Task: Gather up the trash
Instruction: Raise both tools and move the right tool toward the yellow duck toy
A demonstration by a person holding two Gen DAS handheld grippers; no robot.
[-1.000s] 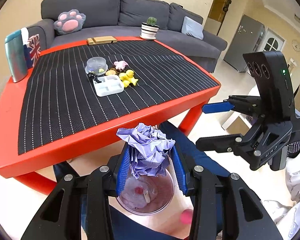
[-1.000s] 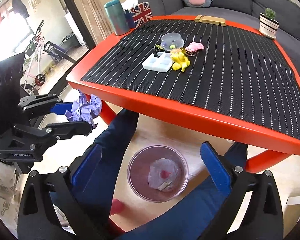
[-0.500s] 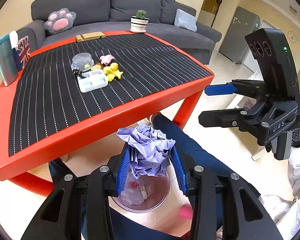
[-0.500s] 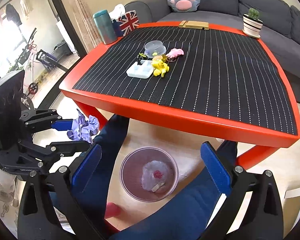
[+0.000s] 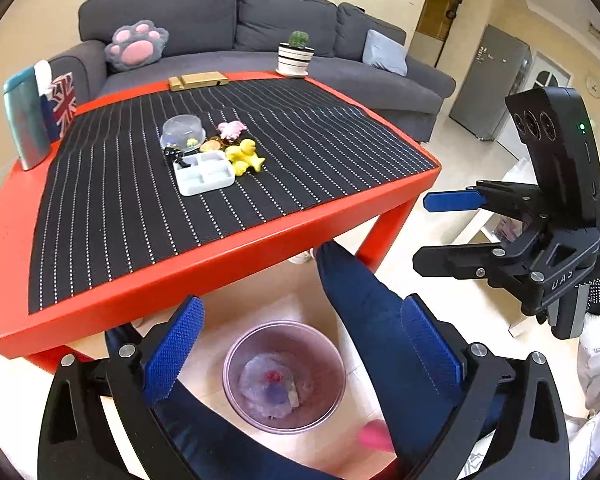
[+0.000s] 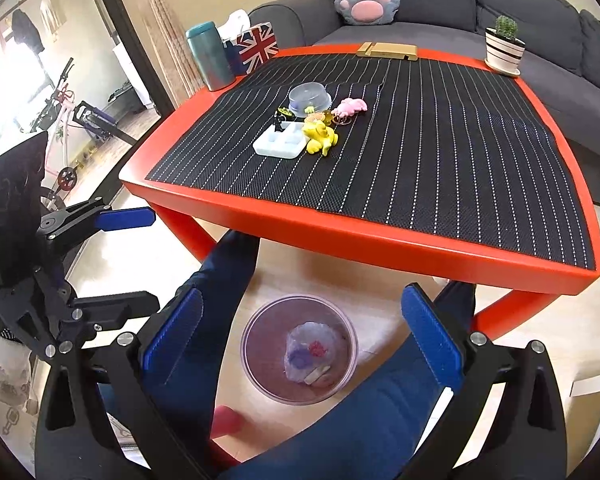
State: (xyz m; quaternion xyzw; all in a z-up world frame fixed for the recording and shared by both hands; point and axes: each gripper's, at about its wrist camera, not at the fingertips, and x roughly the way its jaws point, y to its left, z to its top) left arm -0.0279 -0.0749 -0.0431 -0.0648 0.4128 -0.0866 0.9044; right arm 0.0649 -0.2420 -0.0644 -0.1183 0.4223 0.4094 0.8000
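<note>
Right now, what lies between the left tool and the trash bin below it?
Nothing: in the left wrist view the open left tool hangs over the trash bin, only air between; the person's legs flank it.

Right gripper, fingers spread, hangs over the bin holding crumpled trash

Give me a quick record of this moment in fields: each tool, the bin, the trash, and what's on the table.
left tool: open, nothing between its fingers, above the bin
right tool: open, empty, also above the bin
bin: on the floor between the person's legs
trash: crumpled paper lying inside the bin
table: red, striped mat, white tray, yellow toys, clear bowl
</note>
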